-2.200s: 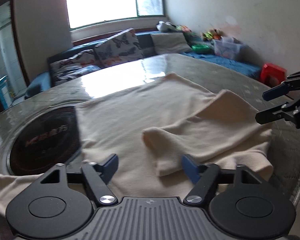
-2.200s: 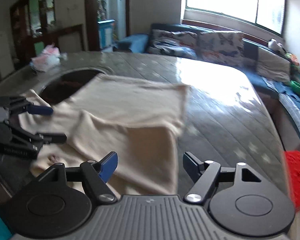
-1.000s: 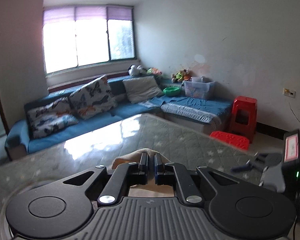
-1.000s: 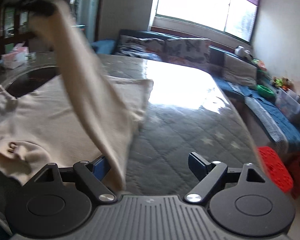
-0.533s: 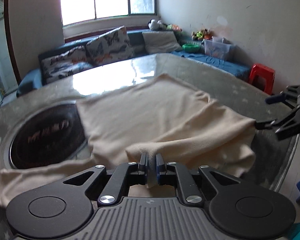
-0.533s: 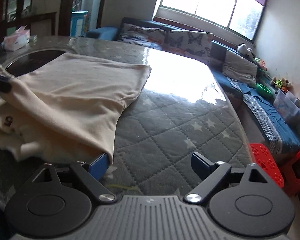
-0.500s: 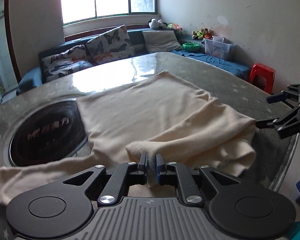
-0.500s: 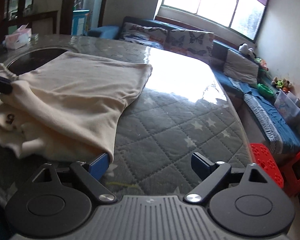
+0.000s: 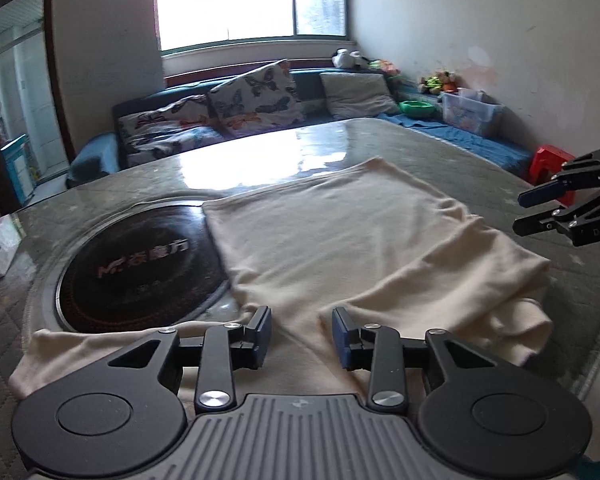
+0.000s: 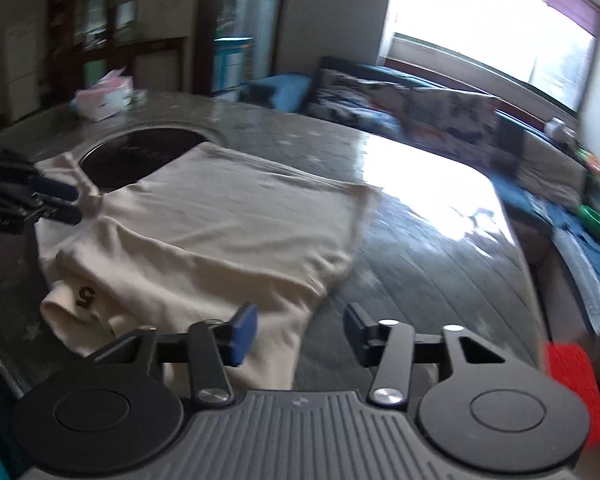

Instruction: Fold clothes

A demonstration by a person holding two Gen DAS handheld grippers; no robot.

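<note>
Cream shirt (image 9: 340, 240) lies part-folded on the quilted table (image 9: 380, 140); left claw (image 9: 301, 336) and right claw (image 10: 300, 330) hover near it, jaws apart, empty.

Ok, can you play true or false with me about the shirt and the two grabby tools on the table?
1. The cream shirt lies on the table. True.
2. The left gripper is pinching the shirt. False: its fingers are apart, with nothing between them.
3. The right gripper is open. True.
4. The shirt has a number 8 on it. False: the right wrist view shows a dark 5.
5. A dark round cooktop is set into the table beside the shirt. True.
</note>
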